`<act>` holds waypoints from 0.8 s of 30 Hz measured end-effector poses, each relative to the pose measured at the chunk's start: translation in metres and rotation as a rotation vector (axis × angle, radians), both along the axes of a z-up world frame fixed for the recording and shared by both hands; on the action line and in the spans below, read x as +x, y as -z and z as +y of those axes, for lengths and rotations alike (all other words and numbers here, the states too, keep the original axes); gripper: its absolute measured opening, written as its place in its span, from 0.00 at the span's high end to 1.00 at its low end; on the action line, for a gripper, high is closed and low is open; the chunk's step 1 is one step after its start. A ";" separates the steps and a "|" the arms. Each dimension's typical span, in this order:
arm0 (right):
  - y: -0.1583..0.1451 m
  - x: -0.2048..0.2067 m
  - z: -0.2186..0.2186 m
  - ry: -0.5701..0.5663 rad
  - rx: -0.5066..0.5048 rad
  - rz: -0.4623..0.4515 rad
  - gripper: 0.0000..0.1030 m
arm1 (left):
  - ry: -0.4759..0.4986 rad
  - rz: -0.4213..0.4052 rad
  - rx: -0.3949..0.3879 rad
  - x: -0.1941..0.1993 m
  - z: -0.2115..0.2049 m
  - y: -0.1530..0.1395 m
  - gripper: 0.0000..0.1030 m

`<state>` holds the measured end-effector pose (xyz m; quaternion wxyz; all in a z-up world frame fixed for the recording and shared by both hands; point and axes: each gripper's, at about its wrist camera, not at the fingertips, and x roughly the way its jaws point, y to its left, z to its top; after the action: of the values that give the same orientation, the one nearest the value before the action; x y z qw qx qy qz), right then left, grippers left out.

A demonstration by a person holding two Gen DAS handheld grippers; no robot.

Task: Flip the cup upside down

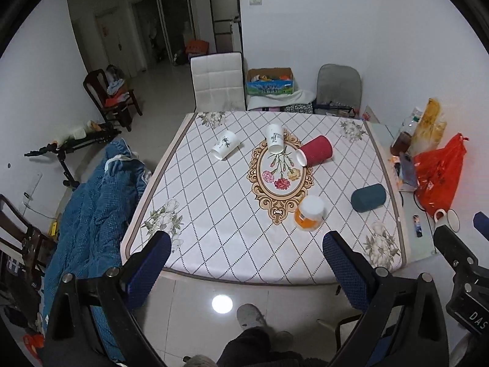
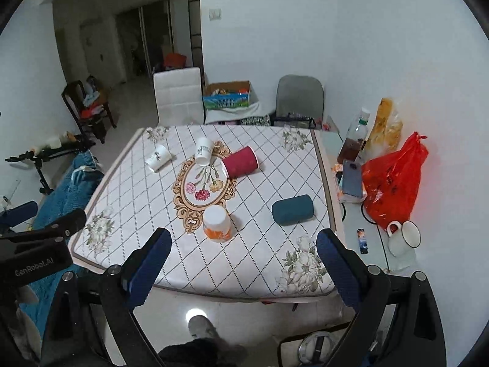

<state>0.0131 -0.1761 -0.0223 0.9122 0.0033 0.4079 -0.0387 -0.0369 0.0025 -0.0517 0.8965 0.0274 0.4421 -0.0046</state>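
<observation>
Two views, left wrist first: left gripper [image 1: 247,253] spread wide, holding nothing, touching nothing, poised above the near edge of the table [image 1: 214,263]. Five cups on the patterned cloth: orange cup [image 1: 309,212] nearest, standing upside down with its white base up; teal cup [image 1: 368,197] on its side to the right; red cup [image 1: 315,151] on its side farther back, white rim facing left; white cup [image 1: 275,138] just left of it, inverted and leaning; bamboo cup [image 1: 225,145] on its side, farther left. Part of the right gripper [image 1: 464,278] visible at the right edge. Red bag [image 1: 440,174] and mug [image 1: 449,218] on the side surface beyond the cloth. Right wrist next: right gripper [image 2: 244,255] likewise wide open, empty, clear of everything, hovering above the table [image 2: 183,278] edge. Orange cup [image 2: 216,223] nearly between the fingertips but well beyond them, base up; teal cup [image 2: 292,209] lying right of it; red cup [image 2: 240,162], white cup [image 2: 203,151] and bamboo cup [image 2: 157,157] across the far half. Red bag [image 2: 394,180] and mug [image 2: 403,238] at right.
</observation>
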 end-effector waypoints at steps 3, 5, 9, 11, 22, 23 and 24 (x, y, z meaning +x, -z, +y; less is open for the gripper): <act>-0.013 -0.021 -0.002 -0.001 0.006 -0.017 0.03 | 0.005 -0.016 -0.009 -0.017 -0.001 -0.011 0.01; -0.021 -0.035 -0.003 0.001 0.009 -0.026 0.03 | 0.009 -0.026 -0.011 -0.026 -0.002 -0.016 0.01; -0.032 -0.056 -0.005 0.004 -0.003 -0.044 0.03 | 0.015 -0.042 -0.011 -0.040 -0.003 -0.024 0.01; -0.038 -0.064 -0.005 0.003 -0.006 -0.053 0.03 | 0.014 -0.048 -0.007 -0.045 -0.004 -0.026 0.01; -0.041 -0.072 -0.006 -0.014 -0.003 -0.042 0.02 | -0.006 -0.063 -0.002 -0.065 -0.004 -0.032 0.01; -0.040 -0.072 -0.006 -0.014 -0.002 -0.040 0.02 | -0.008 -0.063 -0.003 -0.066 -0.003 -0.032 0.01; -0.040 -0.072 -0.006 -0.014 -0.001 -0.038 0.02 | -0.010 -0.062 -0.004 -0.067 -0.003 -0.032 0.01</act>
<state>-0.0591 -0.1826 0.0175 0.9200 0.0005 0.3904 -0.0326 -0.1038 -0.0003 -0.0198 0.9099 0.0235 0.4143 -0.0004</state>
